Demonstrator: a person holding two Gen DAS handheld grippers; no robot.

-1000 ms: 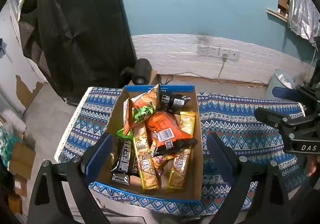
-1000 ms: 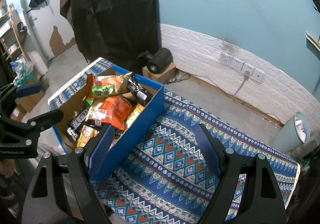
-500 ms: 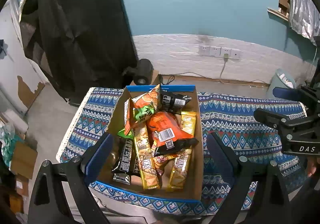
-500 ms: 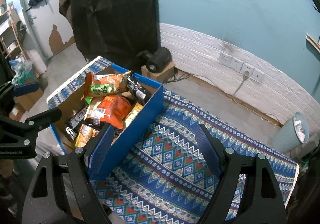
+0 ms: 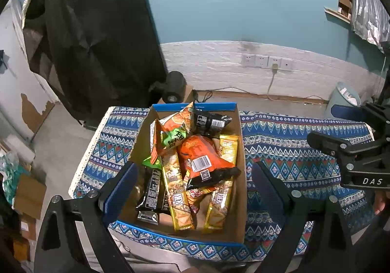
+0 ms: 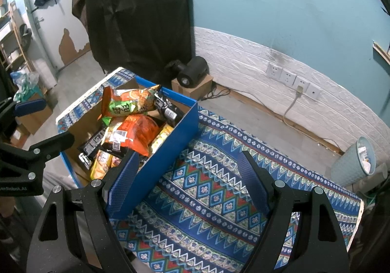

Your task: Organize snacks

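A blue cardboard box (image 5: 240,200) (image 6: 170,151) full of snack packets stands on the left part of a table with a patterned blue cloth (image 5: 280,136) (image 6: 214,190). On top lie an orange packet with a barcode (image 5: 203,158) (image 6: 136,131), an orange-green chip bag (image 5: 175,131) (image 6: 126,105), a black packet (image 5: 209,122) and yellow bars (image 5: 175,190). My left gripper (image 5: 192,185) is open and empty, above the box's near end. My right gripper (image 6: 187,175) is open and empty, above the cloth just right of the box; it also shows in the left wrist view (image 5: 351,151).
A black roll on a small carton (image 6: 195,75) sits on the floor behind the table. A pale bin (image 6: 355,161) stands at the right by the wall with sockets (image 6: 292,78). A dark curtain (image 6: 136,10) hangs behind the box. Cartons (image 5: 29,195) lie on the floor to the left.
Both views have shifted slightly; the box sits a little further right in the left wrist view. Both grippers stay open and empty. No packet has moved.
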